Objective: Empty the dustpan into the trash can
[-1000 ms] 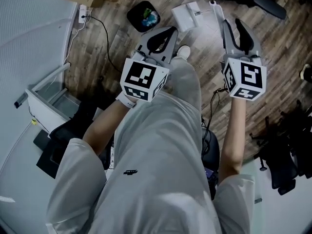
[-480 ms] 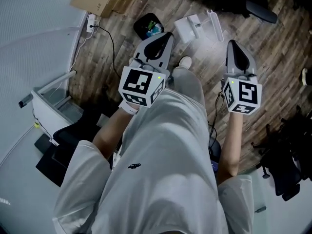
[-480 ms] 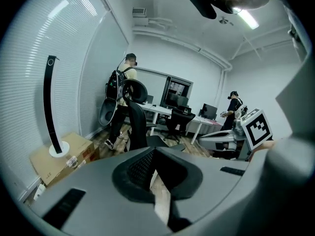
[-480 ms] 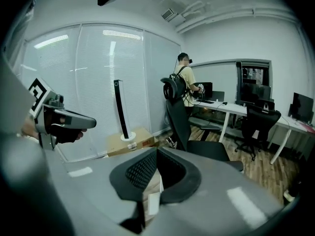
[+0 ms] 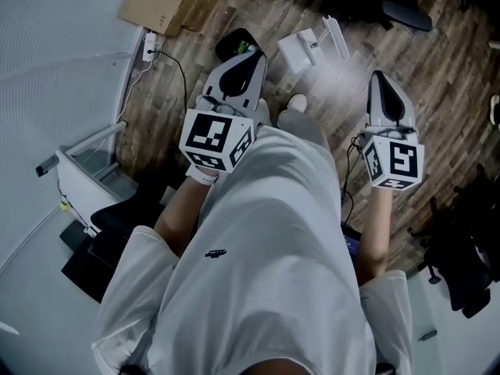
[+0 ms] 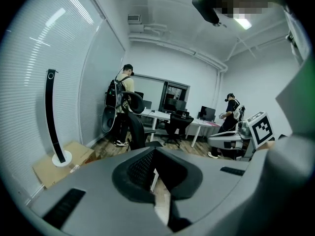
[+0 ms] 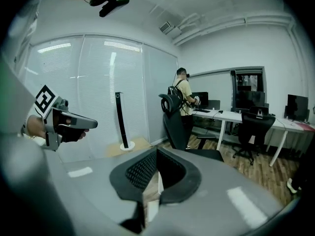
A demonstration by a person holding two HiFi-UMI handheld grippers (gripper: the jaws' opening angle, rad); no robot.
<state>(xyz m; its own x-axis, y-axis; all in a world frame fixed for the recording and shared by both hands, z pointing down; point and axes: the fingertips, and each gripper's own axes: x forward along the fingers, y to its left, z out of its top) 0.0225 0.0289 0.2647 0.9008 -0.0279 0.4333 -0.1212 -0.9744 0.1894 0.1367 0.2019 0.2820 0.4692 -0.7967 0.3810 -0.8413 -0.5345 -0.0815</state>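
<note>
The white dustpan (image 5: 297,49) lies on the wood floor with its long handle (image 5: 337,39) angled up to the right. Left of it stands the small black trash can (image 5: 231,42), partly hidden behind my left gripper (image 5: 251,58). That gripper is shut and empty, held high above the floor over the person's left leg. My right gripper (image 5: 380,78) is also shut with nothing in it, raised to the right of the dustpan and apart from its handle. In the gripper views the left gripper (image 6: 156,177) and the right gripper (image 7: 155,177) both show their pads together, pointing across the room.
A cardboard sheet (image 5: 153,8), a power strip with cable (image 5: 148,50) and a white rack (image 5: 86,170) lie at the left wall. Black chair legs (image 5: 400,12) are at the top, dark gear (image 5: 469,248) at the right. Other people stand by desks (image 6: 157,116).
My right gripper's jaws were open a second ago and are now shut, empty. Both grippers have risen away from the floor; the dustpan and trash can stayed where they were.
</note>
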